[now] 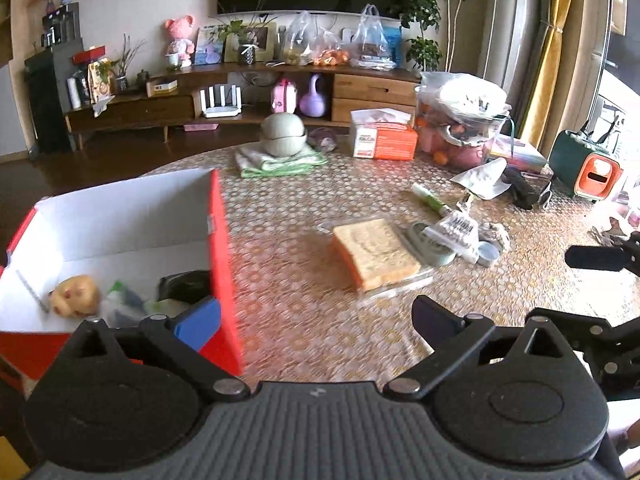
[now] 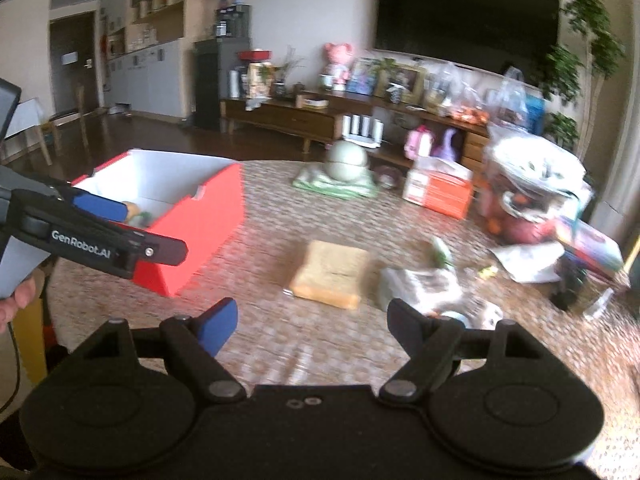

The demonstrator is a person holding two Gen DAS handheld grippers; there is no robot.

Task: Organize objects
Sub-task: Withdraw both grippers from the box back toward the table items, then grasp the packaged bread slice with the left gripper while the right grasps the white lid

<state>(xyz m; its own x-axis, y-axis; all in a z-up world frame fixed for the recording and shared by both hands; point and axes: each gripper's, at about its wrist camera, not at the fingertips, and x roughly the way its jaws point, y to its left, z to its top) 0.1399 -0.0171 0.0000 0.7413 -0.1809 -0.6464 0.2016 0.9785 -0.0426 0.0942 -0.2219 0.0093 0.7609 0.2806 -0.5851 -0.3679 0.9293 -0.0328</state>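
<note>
Up close from the left wrist, the left tool [image 1: 316,320] gapes wide and empty beside a red box [image 1: 220,240] holding a potato [image 1: 74,294]; bagged bread [image 1: 376,252] lies mid-worktop [image 1: 288,300]. From the right wrist, the right tool [image 2: 310,318] also gapes empty, short of the bread [image 2: 332,272]

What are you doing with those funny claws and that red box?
A person is tidying the table with a gripper in each hand. The left gripper and right gripper are both open and empty. The red box already holds a potato, and the bagged bread lies on the table.
</note>
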